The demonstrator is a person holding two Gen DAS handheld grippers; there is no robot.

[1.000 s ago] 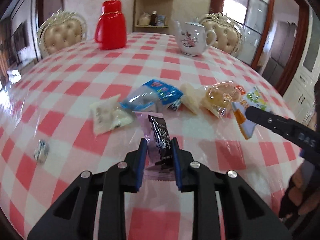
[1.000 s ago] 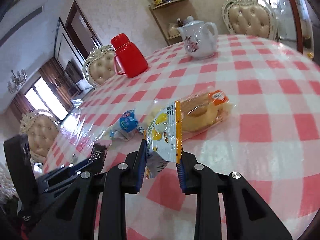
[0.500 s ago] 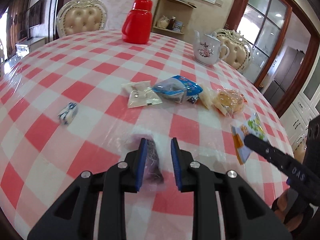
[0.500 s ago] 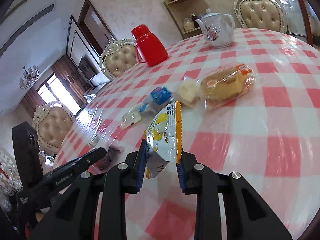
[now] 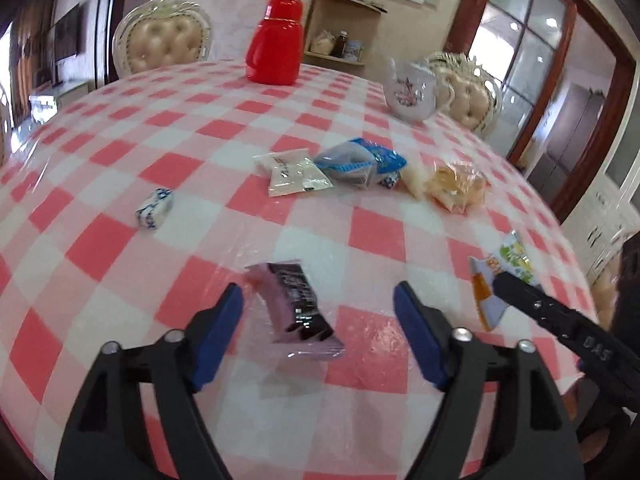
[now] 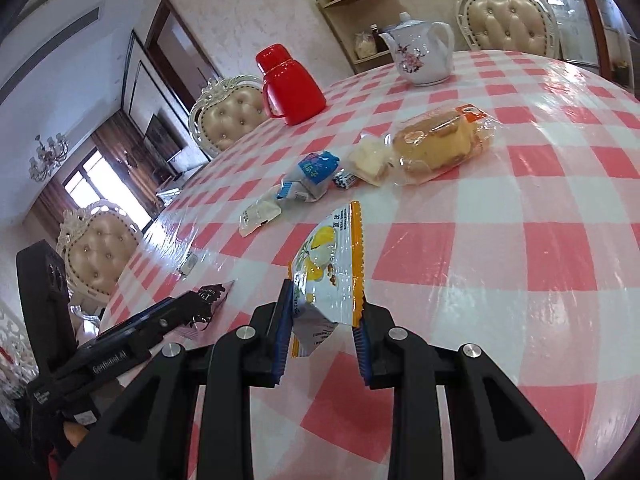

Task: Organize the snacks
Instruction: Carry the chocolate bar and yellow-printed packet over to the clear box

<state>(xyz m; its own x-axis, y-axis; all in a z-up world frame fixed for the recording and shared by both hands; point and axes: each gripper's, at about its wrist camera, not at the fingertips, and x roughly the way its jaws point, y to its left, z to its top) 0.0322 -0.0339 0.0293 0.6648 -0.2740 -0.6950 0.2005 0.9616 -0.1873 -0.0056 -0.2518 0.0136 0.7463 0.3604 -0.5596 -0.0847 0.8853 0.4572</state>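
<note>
My left gripper [image 5: 318, 296] is opening, its jaws wide apart. A pink and black snack packet [image 5: 296, 308] lies flat on the checked tablecloth [image 5: 120, 152] between the blue pads [image 5: 216, 340], and neither pad touches it. My right gripper [image 6: 324, 300] is shut on a yellow and orange snack packet [image 6: 328, 264], which it holds upright just above the cloth. In the left wrist view that packet [image 5: 506, 264] shows at the right, at the tip of the right gripper [image 5: 504, 280]. In the right wrist view the left gripper [image 6: 200, 308] sits low at the left.
Farther back lie a white packet [image 5: 294, 174], a blue packet [image 5: 360, 162], a wrapped cake [image 5: 456, 184] and a small blue-white candy [image 5: 154, 210]. A red jug [image 5: 276, 42] and a flowered teapot [image 5: 408, 94] stand at the far side. Padded chairs ring the round table.
The left gripper went from shut on the pink and black packet to wide apart, and the packet now rests on the cloth. Both grippers drew back from the snack row. The right grip is unchanged.
</note>
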